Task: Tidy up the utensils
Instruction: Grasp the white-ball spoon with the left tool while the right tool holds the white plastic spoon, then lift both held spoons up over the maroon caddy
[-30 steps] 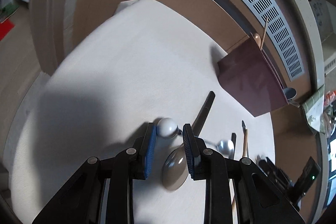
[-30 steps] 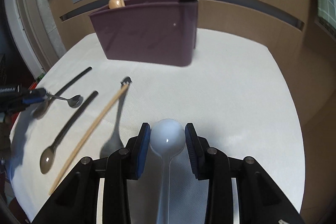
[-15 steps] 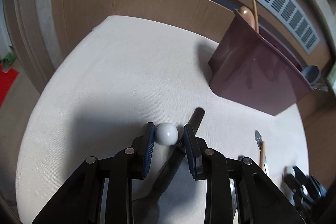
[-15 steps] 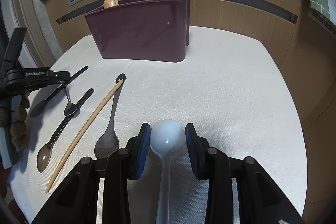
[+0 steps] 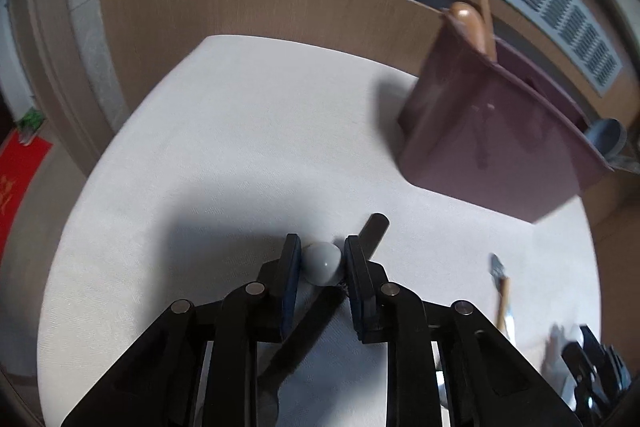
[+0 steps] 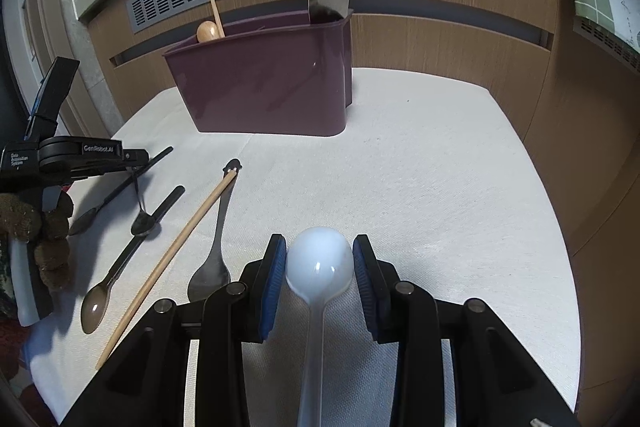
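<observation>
Left gripper higher with small spoon (purple caddy nearer)

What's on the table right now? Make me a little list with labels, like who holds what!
left gripper: shut on a small metal spoon that dangles over the cloth
right gripper: shut on a white spoon, pads on both sides of its bowl
holder: maroon bin, upright at the back
in the holder: wooden spoon, a thin stick, something metal
lying on the white cloth: brown spoon, black spoon, chopstick, grey metal utensil
</observation>
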A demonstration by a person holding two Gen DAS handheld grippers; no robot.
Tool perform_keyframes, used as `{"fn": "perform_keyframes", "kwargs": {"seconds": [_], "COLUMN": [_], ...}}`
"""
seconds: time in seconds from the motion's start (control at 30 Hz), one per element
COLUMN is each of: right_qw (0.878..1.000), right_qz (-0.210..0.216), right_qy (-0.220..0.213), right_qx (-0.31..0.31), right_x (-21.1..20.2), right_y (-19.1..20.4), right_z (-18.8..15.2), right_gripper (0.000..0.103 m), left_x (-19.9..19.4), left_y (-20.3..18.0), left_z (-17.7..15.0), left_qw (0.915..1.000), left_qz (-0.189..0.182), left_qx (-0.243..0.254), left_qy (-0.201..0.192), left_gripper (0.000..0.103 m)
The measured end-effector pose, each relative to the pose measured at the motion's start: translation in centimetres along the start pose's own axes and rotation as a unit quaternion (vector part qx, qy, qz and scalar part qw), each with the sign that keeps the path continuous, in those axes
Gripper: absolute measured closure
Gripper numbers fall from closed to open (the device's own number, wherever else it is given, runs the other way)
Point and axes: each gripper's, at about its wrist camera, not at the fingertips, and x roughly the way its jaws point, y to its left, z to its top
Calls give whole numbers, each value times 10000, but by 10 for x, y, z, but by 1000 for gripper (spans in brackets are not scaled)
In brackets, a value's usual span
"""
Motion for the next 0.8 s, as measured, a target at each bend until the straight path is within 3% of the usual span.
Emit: {"fn": "perform_keyframes", "kwargs": {"seconds": [0.17, 0.4, 0.53, 0.8], "right_qw": [9999, 9992, 9981, 9975], "right_qz": [8, 33, 119, 65], "right_qy": [-95, -406, -590, -677], "right_qx": [72, -33, -117, -189], "right_x": [-12, -37, -51, -64], "right_y": [-1, 8, 17, 24], "right_z": [1, 13, 19, 23], "right_gripper": [71, 71, 71, 71], "left_x": [-41, -107, -131, -158], "left_y": [-12, -23, -30, -32], "left_z": [-18, -34, -37, -36], "left_qw": [9964, 9824, 9762, 9718], "left_qz": [-294, -685, -764, -780], "left_qx": [533, 1068, 1255, 1383], "left_qy": [-583, -1371, -1595, -1743], "left_gripper": [80, 80, 80, 80]}}
